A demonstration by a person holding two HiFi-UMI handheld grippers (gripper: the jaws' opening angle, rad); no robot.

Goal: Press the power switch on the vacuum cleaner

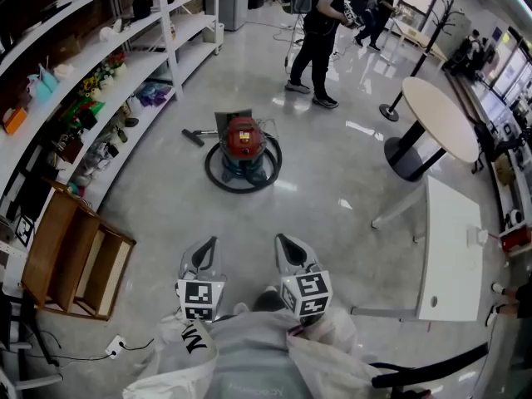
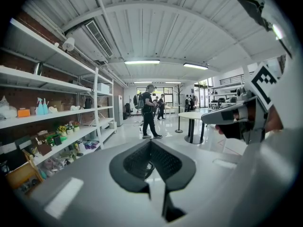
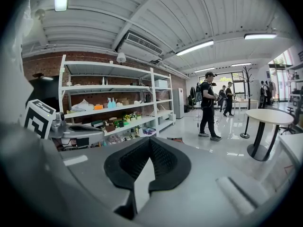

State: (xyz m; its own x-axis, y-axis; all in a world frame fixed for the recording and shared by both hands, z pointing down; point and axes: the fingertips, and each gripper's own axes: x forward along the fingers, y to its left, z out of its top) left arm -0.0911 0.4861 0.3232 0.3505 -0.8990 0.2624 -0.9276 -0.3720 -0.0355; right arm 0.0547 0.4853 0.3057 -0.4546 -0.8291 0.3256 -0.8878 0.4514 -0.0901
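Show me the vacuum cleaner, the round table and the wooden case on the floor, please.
vacuum cleaner (image 1: 243, 136): head view, on its red lid.
round table (image 1: 440, 119): head view, middle of its top.
wooden case (image 1: 50, 239): head view, on its left side panel.

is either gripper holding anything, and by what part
Nothing is held: left gripper and right gripper are both shut and empty, the vacuum cleaner untouched ahead.
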